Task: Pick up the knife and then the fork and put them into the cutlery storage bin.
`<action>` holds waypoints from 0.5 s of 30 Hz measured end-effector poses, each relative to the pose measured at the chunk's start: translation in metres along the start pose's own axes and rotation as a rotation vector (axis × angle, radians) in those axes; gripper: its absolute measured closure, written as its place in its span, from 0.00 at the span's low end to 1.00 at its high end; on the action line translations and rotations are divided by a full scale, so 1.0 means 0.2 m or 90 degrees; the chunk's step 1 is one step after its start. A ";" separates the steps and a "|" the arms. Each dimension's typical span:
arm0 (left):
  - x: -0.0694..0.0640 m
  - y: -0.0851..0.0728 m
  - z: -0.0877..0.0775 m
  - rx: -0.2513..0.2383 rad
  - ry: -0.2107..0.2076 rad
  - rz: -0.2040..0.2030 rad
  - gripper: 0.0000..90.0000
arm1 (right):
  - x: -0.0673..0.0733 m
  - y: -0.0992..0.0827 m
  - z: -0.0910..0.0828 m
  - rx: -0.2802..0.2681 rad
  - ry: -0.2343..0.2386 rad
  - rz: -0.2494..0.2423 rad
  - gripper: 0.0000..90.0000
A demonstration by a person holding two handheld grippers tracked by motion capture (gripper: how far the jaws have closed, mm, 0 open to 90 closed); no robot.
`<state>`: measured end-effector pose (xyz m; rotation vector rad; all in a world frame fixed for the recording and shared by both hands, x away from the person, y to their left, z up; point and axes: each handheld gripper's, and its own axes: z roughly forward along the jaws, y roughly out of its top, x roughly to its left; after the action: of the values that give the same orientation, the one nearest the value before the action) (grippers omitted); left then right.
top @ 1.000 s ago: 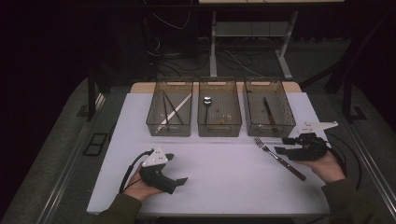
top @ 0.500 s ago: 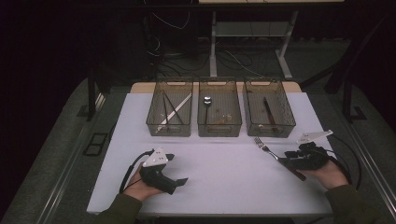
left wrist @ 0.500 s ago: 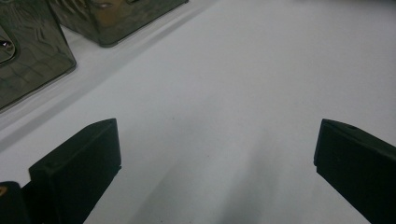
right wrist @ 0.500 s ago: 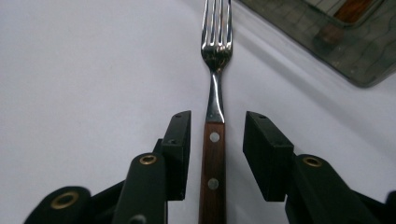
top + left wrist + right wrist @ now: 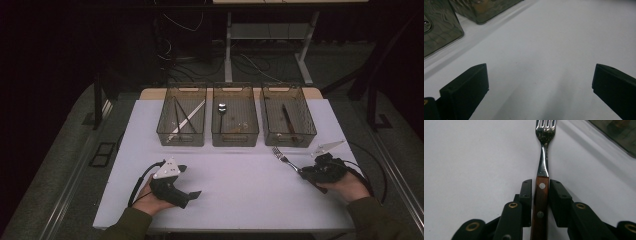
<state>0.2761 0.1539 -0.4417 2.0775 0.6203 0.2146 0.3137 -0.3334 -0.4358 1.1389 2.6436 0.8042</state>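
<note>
The right claw now sits low on the white counter at its right side, and its jaws have just been closing: in the earlier high views they stand apart around the handle, and in the right gripper view they now press on both flanks of the fork, pinching its riveted wooden handle just behind the metal neck. The fork lies flat on the counter, tines pointing away from the claw toward the right-hand bin, near its front wall but apart from it; in the high view the fork projects up and left out of the right claw. Compared with a second ago, the right hand has dropped onto the utensil, while the left claw has kept its place at the counter's left front. The left gripper view shows its jaws spread wide with only bare counter between them. Judged from this, the grasp step looks complete and the fork is ready to be lifted. The three wire-mesh bins hold sorted cutlery: long pale pieces in the left bin, a spoon in the middle bin, and a dark-handled piece in the right-hand one. The likely next move is a lift and carry to a bin.
</note>
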 end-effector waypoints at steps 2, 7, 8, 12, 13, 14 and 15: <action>0.00 0.00 0.00 0.000 0.000 -0.001 0.00 | 0.00 0.01 0.00 0.006 0.000 0.000 0.83; 0.00 0.00 0.00 0.003 -0.001 0.001 0.00 | 0.00 0.05 0.01 0.045 0.001 -0.015 0.83; 0.00 0.00 0.01 0.002 -0.002 0.000 0.00 | 0.00 0.06 0.01 0.054 0.002 -0.017 0.83; 0.00 0.00 0.00 0.003 -0.002 0.001 0.00 | -0.01 0.10 0.02 0.094 0.007 -0.023 0.82; 0.00 0.00 0.00 0.003 -0.002 0.000 0.00 | -0.01 0.11 0.02 0.108 0.008 -0.025 0.82; 0.00 0.00 0.00 0.003 -0.003 0.001 0.00 | -0.01 0.12 0.02 0.117 0.008 -0.026 0.82; 0.00 0.00 0.01 0.004 -0.003 0.001 0.00 | -0.01 0.14 0.02 0.134 0.008 -0.028 0.82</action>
<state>0.2764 0.1531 -0.4423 2.0833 0.6172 0.2088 0.3343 -0.3170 -0.4253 1.1198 2.8072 0.5369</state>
